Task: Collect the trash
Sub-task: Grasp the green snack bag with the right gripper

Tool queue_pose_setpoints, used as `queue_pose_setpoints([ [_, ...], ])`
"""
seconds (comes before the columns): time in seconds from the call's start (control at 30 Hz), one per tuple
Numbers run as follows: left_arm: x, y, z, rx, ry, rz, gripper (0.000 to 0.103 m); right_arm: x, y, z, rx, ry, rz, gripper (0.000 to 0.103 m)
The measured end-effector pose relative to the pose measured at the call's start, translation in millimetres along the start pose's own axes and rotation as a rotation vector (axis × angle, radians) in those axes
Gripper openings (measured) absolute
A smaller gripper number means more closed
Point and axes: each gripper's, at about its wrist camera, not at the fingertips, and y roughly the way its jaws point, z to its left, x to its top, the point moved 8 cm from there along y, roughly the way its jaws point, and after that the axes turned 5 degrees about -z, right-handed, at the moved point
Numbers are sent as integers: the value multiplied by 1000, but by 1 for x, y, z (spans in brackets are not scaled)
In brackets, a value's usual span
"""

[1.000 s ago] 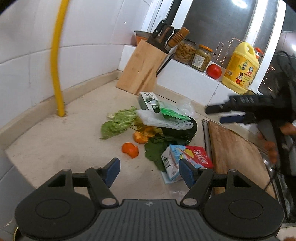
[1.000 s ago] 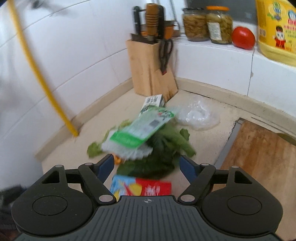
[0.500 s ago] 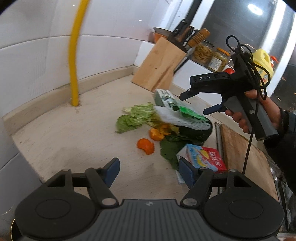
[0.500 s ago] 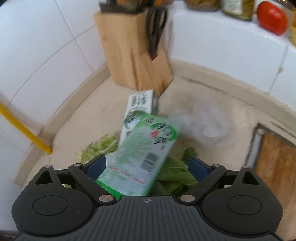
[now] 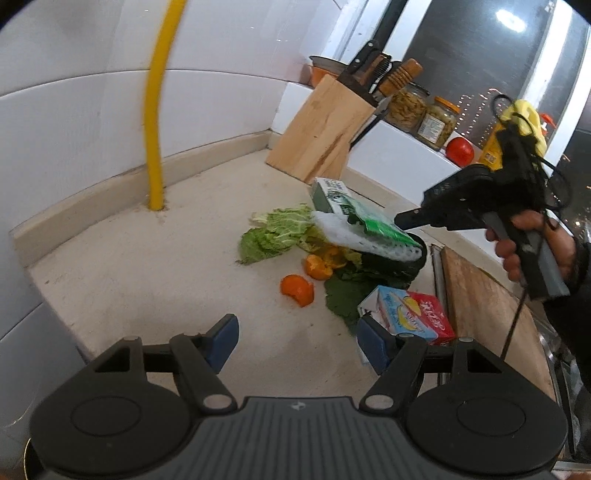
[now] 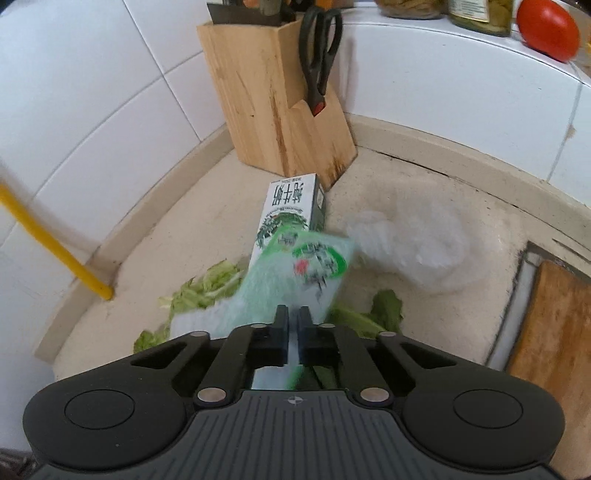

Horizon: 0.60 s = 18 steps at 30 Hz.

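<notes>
A heap of trash lies on the beige counter [image 5: 155,273]: cabbage leaves [image 5: 280,232], orange peels [image 5: 297,290], dark leaves [image 5: 343,295], a red-and-blue carton [image 5: 410,317] and a green-and-white milk carton [image 6: 291,210]. On top rests a green plastic wrapper [image 6: 306,273] over white foam netting [image 5: 354,240]. My right gripper [image 6: 293,321] is shut on the near edge of the wrapper; in the left wrist view a hand holds the right gripper [image 5: 402,221] at the pile's right side. My left gripper [image 5: 297,336] stands open above the counter in front of the heap, holding nothing, its right finger close to the carton.
A wooden knife block [image 6: 273,103] with scissors stands against the back wall. A clear plastic bag [image 6: 417,243] lies behind the heap. A wooden chopping board [image 5: 484,306] is at the right, a yellow pipe [image 5: 157,122] at the left. Jars and a tomato [image 6: 546,29] sit on the ledge.
The right gripper came down over the heap from the right and its jaws went from wide open to shut on the green wrapper. The left gripper stayed about where it was, still open.
</notes>
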Motion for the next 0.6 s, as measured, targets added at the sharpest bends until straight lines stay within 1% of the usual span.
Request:
queue_pose_setpoints([
  [0.03,1,3,-3,-8,5,3,65,-3,-4,-2,15,7,-5,2],
  [0.1,3,9,-8,-25,10,11,65,-7,-16,-5,42,18,-20,2],
  [0.17,4,15,-14,-42,13,16,65,-9,-27,-10,67,44,-37,4],
  [0.23,4,19,-19,-55,11,21,65,-6,-30,-17,110,126,-28,21],
  [0.27,4,21,-21,-60,12,26,65,-3,-29,-18,117,124,-23,25],
  [0.3,3,22,-23,-60,14,30,65,2,-28,-18,90,121,-35,49],
  [0.33,2,22,-24,-58,15,32,65,6,-27,-17,51,120,-45,84],
  [0.37,1,21,-25,-56,16,33,65,11,-25,-13,35,105,-47,93],
  [0.43,-2,18,-25,-49,17,30,65,19,-18,0,21,55,-59,93],
  [0.5,-4,14,-22,-32,10,26,65,22,-7,13,18,26,-38,96],
  [0.53,-6,11,-20,-22,5,24,65,23,2,19,4,1,-20,97],
  [0.6,-9,6,-16,-6,-7,20,65,19,23,24,-59,-32,28,96],
])
